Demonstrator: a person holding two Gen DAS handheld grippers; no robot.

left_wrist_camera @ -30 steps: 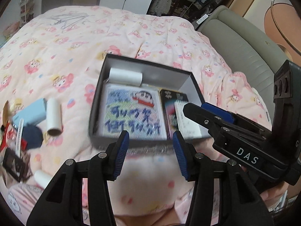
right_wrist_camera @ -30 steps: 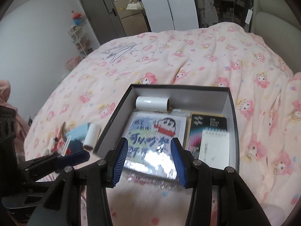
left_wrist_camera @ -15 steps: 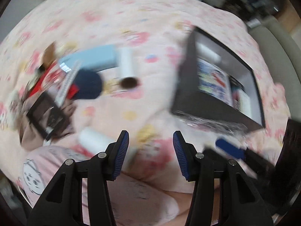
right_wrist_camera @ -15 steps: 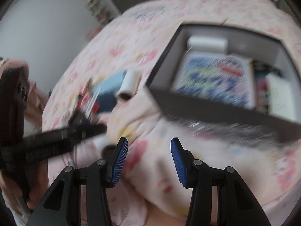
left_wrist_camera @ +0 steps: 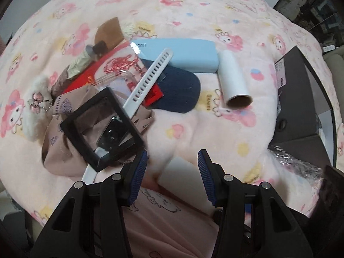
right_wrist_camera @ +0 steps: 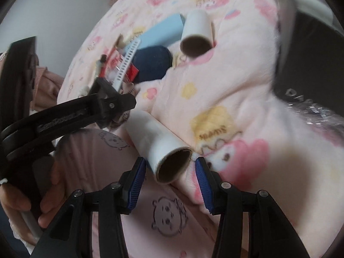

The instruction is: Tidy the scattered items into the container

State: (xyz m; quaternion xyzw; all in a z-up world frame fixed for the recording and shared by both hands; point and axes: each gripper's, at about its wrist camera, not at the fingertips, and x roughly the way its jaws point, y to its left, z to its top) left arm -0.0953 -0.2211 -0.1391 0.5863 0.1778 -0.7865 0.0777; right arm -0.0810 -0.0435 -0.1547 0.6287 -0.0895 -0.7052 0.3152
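The left tongs (left_wrist_camera: 172, 172) hung over the pink blanket (left_wrist_camera: 193, 4), their jaws opening on nothing. At their eleven o'clock lay the scattered heap with a white watch strap (left_wrist_camera: 148, 79); at one o'clock, a white paper roll (left_wrist_camera: 233, 79). The dark container (left_wrist_camera: 301, 99) sat at three o'clock. The right tongs (right_wrist_camera: 171, 172) stood half-open around another roll's (right_wrist_camera: 159, 144) open end, apparently not yet pressing it.
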